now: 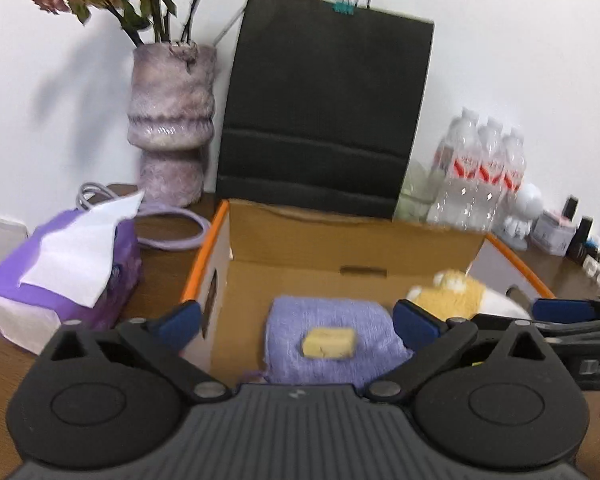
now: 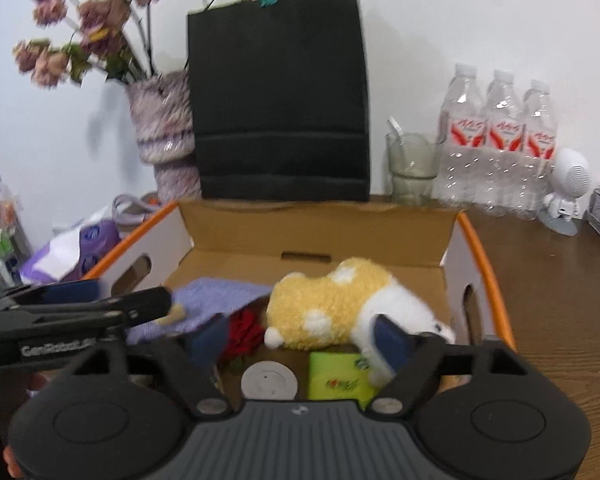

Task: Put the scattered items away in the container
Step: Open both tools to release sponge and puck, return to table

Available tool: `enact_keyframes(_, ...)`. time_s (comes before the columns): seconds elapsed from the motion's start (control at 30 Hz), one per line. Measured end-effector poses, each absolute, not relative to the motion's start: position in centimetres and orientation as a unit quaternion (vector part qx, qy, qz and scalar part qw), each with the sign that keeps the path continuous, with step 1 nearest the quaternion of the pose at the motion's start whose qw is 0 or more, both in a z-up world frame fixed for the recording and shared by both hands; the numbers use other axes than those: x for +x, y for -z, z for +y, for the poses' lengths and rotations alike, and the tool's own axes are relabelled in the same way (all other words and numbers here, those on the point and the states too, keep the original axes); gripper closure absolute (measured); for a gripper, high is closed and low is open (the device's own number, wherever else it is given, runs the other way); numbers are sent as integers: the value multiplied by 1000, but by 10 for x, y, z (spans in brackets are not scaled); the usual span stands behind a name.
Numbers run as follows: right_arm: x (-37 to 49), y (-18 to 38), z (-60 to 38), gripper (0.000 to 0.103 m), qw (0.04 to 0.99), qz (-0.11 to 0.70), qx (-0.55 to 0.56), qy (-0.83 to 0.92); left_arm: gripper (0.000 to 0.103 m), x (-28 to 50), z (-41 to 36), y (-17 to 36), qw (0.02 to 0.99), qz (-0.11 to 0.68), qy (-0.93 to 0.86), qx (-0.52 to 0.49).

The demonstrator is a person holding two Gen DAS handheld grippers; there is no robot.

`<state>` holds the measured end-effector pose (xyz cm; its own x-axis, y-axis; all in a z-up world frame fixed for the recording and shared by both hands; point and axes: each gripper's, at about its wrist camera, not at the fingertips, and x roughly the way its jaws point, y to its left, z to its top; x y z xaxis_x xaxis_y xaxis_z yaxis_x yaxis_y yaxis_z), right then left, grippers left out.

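Both our grippers, left (image 1: 298,322) and right (image 2: 304,338), gape wide and empty above the cardboard box (image 2: 452,252), where our plush toy (image 2: 332,304), purple towel (image 1: 328,332) and yellow sponge (image 1: 329,343) lie.

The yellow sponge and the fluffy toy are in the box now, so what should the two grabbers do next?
Probably lift both away. The left gripper and right gripper are open and hold nothing. The sponge lies on the purple cloth and the plush toy lies in the cardboard box, so both look let go.
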<state>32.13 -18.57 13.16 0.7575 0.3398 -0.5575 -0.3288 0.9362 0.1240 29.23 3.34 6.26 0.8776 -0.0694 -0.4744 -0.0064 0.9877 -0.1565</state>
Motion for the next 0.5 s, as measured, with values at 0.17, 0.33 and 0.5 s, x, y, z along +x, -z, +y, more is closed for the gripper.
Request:
enact_keyframes(0.17, 318, -141, -189, 0, 940, 289, 12, -180, 0, 287, 34, -70, 967, 236, 27, -93)
enact_keyframes(0.33, 313, -145, -186, 0, 942, 281, 5, -186, 0, 286, 33, -75, 969, 230, 25, -89)
enact_keyframes(0.5, 310, -148, -187, 0, 943, 276, 1, -185, 0, 281, 33, -78, 970, 223, 21, -90)
